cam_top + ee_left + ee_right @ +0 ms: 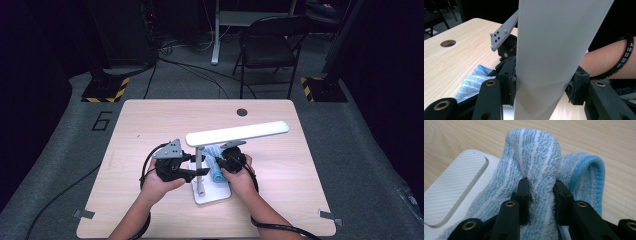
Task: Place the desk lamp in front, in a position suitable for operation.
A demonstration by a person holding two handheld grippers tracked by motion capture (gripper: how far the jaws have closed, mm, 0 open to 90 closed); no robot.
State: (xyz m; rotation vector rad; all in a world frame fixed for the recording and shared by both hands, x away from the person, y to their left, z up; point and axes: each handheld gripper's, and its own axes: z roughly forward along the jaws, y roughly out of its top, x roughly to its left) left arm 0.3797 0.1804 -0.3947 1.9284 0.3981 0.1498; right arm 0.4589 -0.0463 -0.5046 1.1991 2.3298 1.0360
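Note:
A white desk lamp stands near the table's middle, with a long flat head (238,133), a thin post (199,167) and a flat ribbed base (212,194). My left gripper (202,171) is shut on the post, whose pale surface (549,60) runs up between the jaws. A blue-and-white striped cloth (216,167) lies bunched on the base beside the post. My right gripper (223,164) is shut on a fold of that cloth (539,167), which rests partly on the base (456,185).
The wooden table (150,120) has a round cable hole (242,112) at the back. A folding chair (270,47) and stands sit on the floor beyond it. Cables trail from both grippers off the front edge.

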